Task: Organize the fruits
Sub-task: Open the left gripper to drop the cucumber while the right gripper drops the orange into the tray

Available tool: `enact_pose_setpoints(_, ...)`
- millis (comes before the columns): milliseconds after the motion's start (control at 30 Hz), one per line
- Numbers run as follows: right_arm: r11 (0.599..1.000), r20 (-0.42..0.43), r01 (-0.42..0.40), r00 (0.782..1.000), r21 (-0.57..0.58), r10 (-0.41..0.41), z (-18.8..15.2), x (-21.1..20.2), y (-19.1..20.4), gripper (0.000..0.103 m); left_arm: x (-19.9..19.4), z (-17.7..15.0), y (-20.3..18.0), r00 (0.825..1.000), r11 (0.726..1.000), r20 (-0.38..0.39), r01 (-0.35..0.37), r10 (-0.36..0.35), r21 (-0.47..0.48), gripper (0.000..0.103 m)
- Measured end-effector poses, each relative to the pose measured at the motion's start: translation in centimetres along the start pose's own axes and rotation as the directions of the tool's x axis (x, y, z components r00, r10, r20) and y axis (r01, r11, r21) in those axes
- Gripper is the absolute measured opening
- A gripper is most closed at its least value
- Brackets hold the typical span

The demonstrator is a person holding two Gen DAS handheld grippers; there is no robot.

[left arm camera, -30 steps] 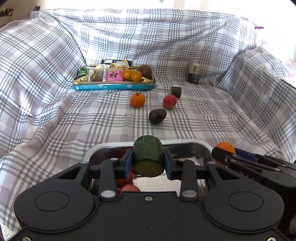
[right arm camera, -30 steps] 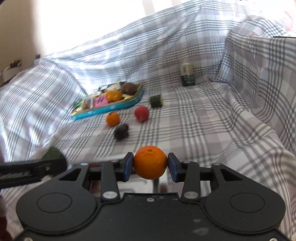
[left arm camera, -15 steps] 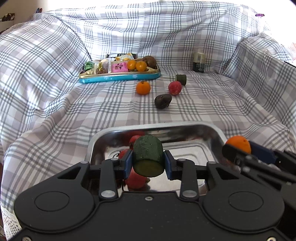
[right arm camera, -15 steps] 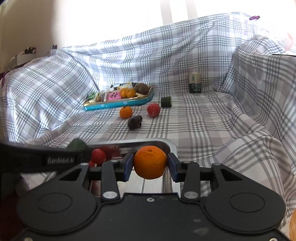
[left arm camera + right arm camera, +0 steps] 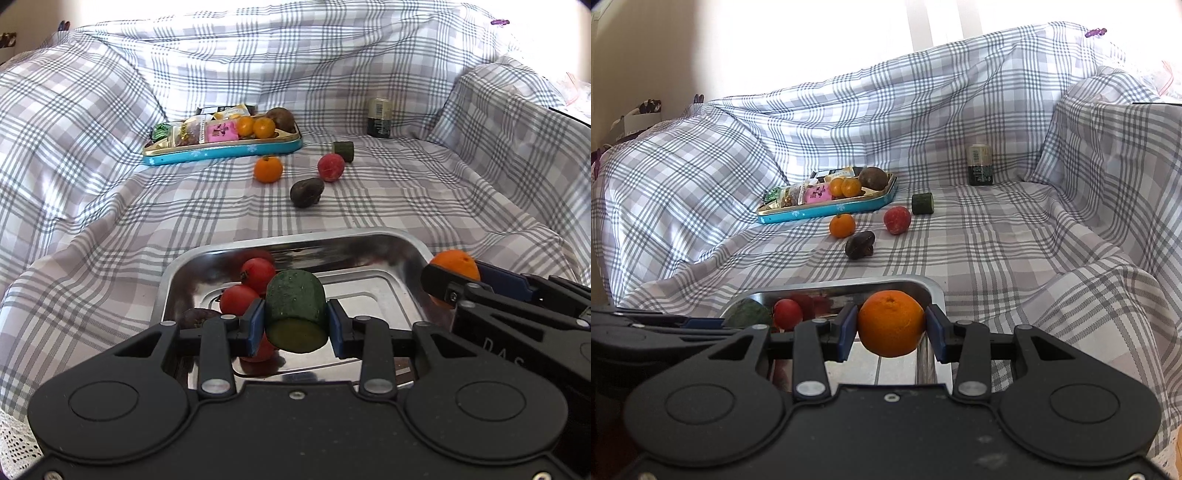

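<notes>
While both tools hang over the steel tray (image 5: 413, 247) low in the frame, each carries a load meant for it. The left gripper (image 5: 295, 328) is closed on a green cucumber chunk (image 5: 295, 306), cut face toward the camera, its blue pads pressing the rounded sides so the piece sits level above the tray floor. Just behind and under it lie three red tomatoes (image 5: 258, 275) and a dark fruit at the tray's left edge, which suggests the tray is the collecting place. At right centre of the left wrist view, the right gripper (image 5: 891, 328) is clamped on an orange (image 5: 891, 323), held over the tray's right rim, apparently awaiting release.

Farther up the checked cloth (image 5: 92, 184), mid-frame, four pieces wait loose: a small orange (image 5: 268, 169), a dark brown fruit (image 5: 306, 192), a red fruit (image 5: 331, 167) and a second cucumber chunk (image 5: 343, 151), all well apart from the steel tray. Beyond them, left of centre, a blue tin tray (image 5: 221, 153) holds wrapped snacks, two small oranges and a brown fruit. A dark can (image 5: 379, 117) stands upright toward the upper right, by the cloth's fold.
</notes>
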State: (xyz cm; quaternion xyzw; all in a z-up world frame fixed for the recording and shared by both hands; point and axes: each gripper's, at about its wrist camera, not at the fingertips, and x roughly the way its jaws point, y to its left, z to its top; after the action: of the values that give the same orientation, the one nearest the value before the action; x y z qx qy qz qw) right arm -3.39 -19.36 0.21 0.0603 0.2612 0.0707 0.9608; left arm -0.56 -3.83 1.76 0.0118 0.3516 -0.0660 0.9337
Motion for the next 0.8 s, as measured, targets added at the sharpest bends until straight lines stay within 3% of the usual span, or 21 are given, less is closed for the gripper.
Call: enact_pose_setpoints(800,1.0,-0.018,-0.003,1.0,0.011,0.003,0.13,0.37,-0.12,0.043,0.08,0.09,0.03,1.0,1.0,-0.006,-0.014,0.014,-0.004,0.044)
